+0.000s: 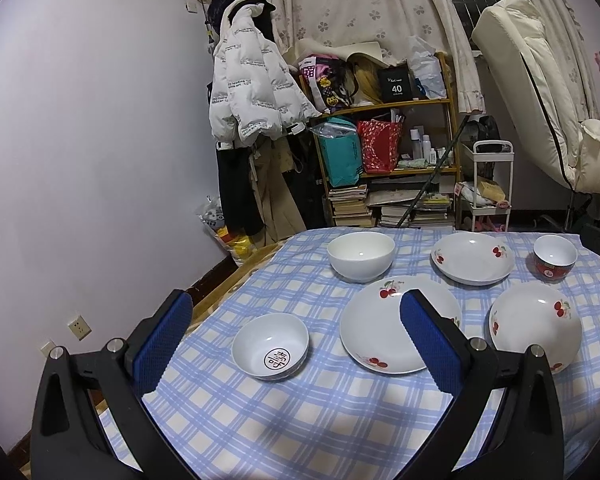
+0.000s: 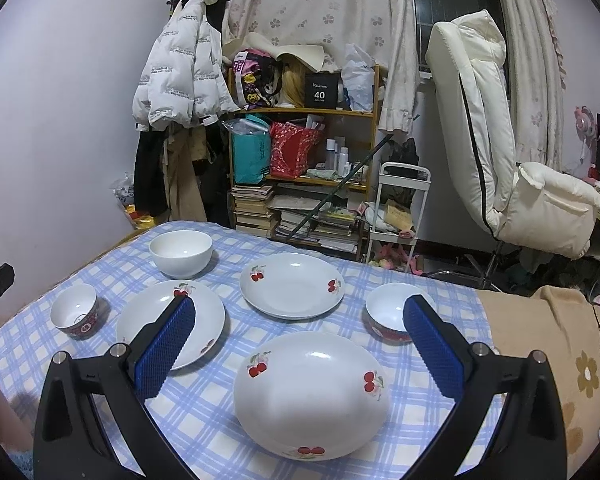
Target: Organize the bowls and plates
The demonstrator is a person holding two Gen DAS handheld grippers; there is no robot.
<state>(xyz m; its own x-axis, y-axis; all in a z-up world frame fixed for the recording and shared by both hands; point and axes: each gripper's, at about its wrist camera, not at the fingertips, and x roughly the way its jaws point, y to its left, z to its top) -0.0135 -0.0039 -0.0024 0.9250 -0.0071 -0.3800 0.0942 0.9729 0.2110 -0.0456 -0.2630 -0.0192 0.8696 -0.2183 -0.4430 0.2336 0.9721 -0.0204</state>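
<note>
1. Cluttered bedroom backdrop: white puffer jacket [image 1: 252, 76] hanging at 11 o'clock, wooden shelf [image 1: 404, 140] of bags and books at 12, cream recliner chair [image 2: 496, 136] at 2 in the right wrist view.
2. Blue-checked cloth over the desk [image 1: 300, 420], carrying six dishes, all apart from one another.
3. Left gripper [image 1: 296, 334] spread wide, holding nothing, above the near edge.
4. Between its fingers: marked bowl [image 1: 271, 346] at 12 o'clock, close in; plain white bowl [image 1: 360, 255] further back.
5. Cherry plate [image 1: 384, 324] partly behind the right finger; two more cherry plates [image 1: 473, 258] [image 1: 536, 324] and a red-sided bowl [image 1: 555, 257] out at 2 o'clock.
6. Right gripper [image 2: 300, 334] also wide and holding nothing, the near cherry plate [image 2: 312, 394] between its fingers, not touched.
</note>
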